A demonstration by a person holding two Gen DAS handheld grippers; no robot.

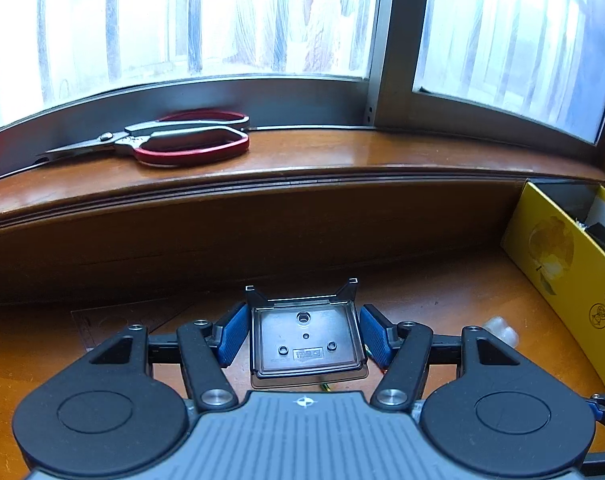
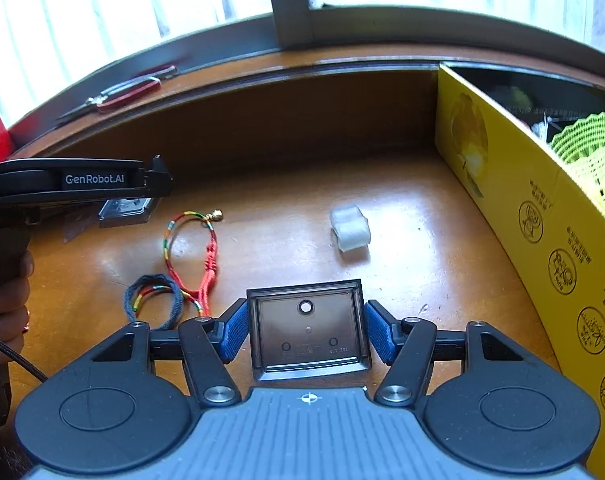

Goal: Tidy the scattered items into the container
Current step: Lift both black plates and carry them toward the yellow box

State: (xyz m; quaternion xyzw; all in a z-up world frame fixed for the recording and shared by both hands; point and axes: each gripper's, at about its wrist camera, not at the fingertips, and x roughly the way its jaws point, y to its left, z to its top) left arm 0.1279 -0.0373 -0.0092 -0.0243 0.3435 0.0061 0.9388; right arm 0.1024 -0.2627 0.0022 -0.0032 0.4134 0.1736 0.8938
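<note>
My left gripper [image 1: 304, 334] is shut on a small clear plastic case part [image 1: 306, 346] with black corner tabs, held just above the wooden table. From the right wrist view that part [image 2: 122, 212] hangs under the left gripper at the far left. My right gripper [image 2: 306, 332] is shut on a smoky plastic tray [image 2: 308, 336], its blue pads [image 2: 236, 332] pressed on both sides. On the table lie a red braided bracelet [image 2: 192, 256], a dark hair tie [image 2: 154, 300] and a white translucent roll [image 2: 350, 228]. The yellow box [image 2: 542, 220] stands at the right.
Red-handled scissors [image 1: 162, 140] lie on the window sill [image 1: 382, 156] behind the table. The yellow box [image 1: 562, 264] holds a green mesh item [image 2: 590, 148]. A person's hand [image 2: 6, 308] grips the left tool. A clear ruler [image 1: 114, 324] lies flat at the left.
</note>
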